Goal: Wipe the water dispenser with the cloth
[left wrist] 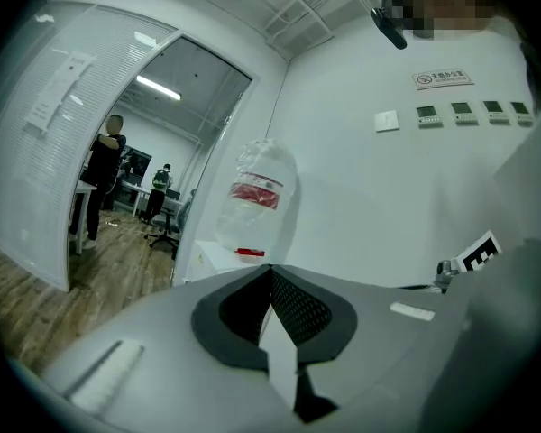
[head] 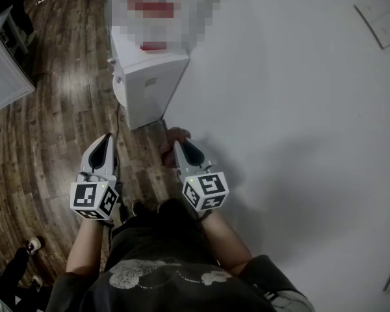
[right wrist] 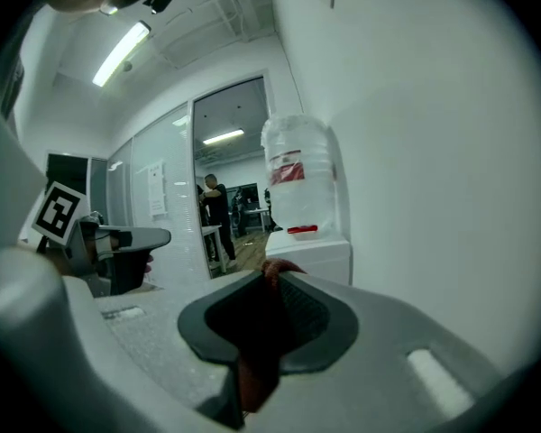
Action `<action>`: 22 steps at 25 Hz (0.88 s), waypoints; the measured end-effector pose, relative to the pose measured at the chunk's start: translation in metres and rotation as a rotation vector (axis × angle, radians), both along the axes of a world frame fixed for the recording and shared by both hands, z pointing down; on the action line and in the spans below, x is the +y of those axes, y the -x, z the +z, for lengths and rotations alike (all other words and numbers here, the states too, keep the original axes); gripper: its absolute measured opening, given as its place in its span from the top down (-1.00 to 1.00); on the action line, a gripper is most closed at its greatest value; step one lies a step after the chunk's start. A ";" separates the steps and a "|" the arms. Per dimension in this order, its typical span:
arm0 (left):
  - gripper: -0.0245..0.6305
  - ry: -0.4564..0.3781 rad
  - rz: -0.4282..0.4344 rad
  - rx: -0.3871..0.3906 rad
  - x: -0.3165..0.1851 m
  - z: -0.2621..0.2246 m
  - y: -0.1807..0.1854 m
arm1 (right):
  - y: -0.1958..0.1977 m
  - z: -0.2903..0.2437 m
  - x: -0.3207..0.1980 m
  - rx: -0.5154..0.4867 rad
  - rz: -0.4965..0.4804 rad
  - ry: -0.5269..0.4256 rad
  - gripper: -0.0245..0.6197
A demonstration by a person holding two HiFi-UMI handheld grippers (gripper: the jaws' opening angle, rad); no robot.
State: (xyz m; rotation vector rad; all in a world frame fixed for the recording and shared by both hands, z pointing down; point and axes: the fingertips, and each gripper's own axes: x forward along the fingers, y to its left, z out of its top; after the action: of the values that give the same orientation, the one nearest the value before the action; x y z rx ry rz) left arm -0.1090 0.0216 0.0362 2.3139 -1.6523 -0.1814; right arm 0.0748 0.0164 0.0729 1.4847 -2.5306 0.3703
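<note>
Right gripper (right wrist: 272, 273) pinches the cloth (right wrist: 254, 368), left gripper (left wrist: 270, 271) fingers pressed together, water dispenser (head: 149, 83) upright ahead

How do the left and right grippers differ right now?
The right gripper has jaws shut on a reddish-brown cloth; the left gripper has jaws together on nothing. The right gripper sits by the white wall; the left gripper is over the wood floor. Both point toward the water dispenser, short of it.

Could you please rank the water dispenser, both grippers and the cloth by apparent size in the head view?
1. the water dispenser
2. the left gripper and the right gripper, which look alike, so unranked
3. the cloth, partly hidden in the right gripper's jaws
</note>
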 end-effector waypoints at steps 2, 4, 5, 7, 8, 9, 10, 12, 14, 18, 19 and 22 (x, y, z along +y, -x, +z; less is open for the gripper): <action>0.87 0.003 -0.002 0.002 -0.008 0.003 0.004 | -0.001 0.000 -0.012 -0.004 0.020 -0.006 0.80; 0.87 0.005 -0.011 -0.004 -0.016 0.007 0.008 | 0.002 0.000 -0.022 -0.001 0.003 -0.025 0.80; 0.87 0.007 -0.017 -0.009 -0.021 0.009 0.009 | 0.004 0.001 -0.029 0.007 -0.004 -0.031 0.80; 0.87 0.012 -0.027 -0.015 -0.032 0.014 0.011 | 0.004 0.005 -0.044 0.013 0.002 -0.030 0.79; 0.87 0.014 -0.031 -0.013 -0.039 0.016 0.010 | 0.003 0.009 -0.053 0.009 0.011 -0.026 0.79; 0.87 0.015 -0.034 -0.009 -0.045 0.020 0.010 | 0.001 0.014 -0.062 0.005 0.018 -0.021 0.79; 0.87 0.017 -0.037 -0.005 -0.052 0.023 0.009 | -0.001 0.019 -0.071 0.002 0.024 -0.015 0.79; 0.87 0.018 -0.047 -0.004 -0.063 0.032 0.009 | -0.004 0.032 -0.087 0.000 0.028 -0.005 0.79; 0.87 0.013 -0.064 -0.010 -0.074 0.041 0.010 | -0.006 0.044 -0.105 0.001 0.028 -0.006 0.79; 0.87 -0.005 -0.111 -0.025 -0.106 0.059 0.010 | -0.015 0.068 -0.153 0.036 0.026 -0.071 0.79; 0.87 -0.002 -0.120 -0.023 -0.115 0.065 0.009 | -0.020 0.074 -0.165 0.046 0.035 -0.090 0.79; 0.87 0.002 -0.137 -0.015 -0.140 0.081 0.005 | -0.031 0.080 -0.196 0.047 0.067 -0.148 0.79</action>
State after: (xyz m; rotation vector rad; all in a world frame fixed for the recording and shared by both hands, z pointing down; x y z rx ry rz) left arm -0.1137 -0.1184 0.1173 2.2060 -1.8181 -0.1920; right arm 0.1063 -0.1801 0.1529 1.6133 -2.5253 0.1582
